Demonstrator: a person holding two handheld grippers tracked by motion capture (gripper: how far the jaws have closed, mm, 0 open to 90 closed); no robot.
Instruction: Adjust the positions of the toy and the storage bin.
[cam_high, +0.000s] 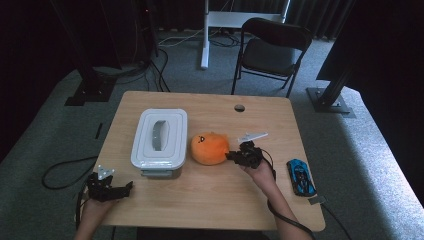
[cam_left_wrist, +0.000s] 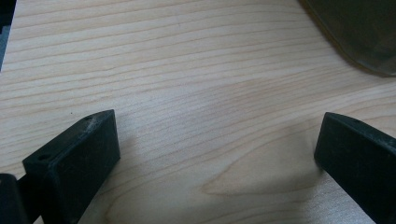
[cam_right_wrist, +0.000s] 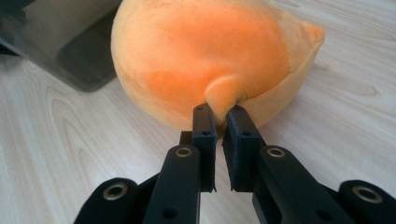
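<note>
We see a wooden tabletop (cam_high: 210, 195) with an orange plush toy (cam_high: 209, 148) lying near its middle, just right of a white lidded container (cam_high: 159, 142). The toy and the container sit close together; we cannot tell whether they touch. The right gripper (cam_high: 231, 156) reaches in from the toy's right side, held in the person's right hand (cam_high: 260, 172). In the right gripper view its jaws are nearly pressed together, pinching a small fold of the toy's orange fabric (cam_right_wrist: 223, 95) between them, while the rest of the toy rests on the wood. A dim grey corner of the container (cam_right_wrist: 70, 42) shows behind the toy at the upper left of that view.

The left gripper (cam_high: 127, 187) sits near the tabletop's front left corner, well apart from the container and the toy. In the left gripper view its jaws are spread wide over bare wood grain (cam_left_wrist: 196, 93), with nothing between them.

A blue toy car (cam_high: 300, 176) lies near the right edge of the tabletop, to the right of the right forearm. Beyond the far edge stands a black folding chair (cam_high: 272, 50) on the grey floor.
</note>
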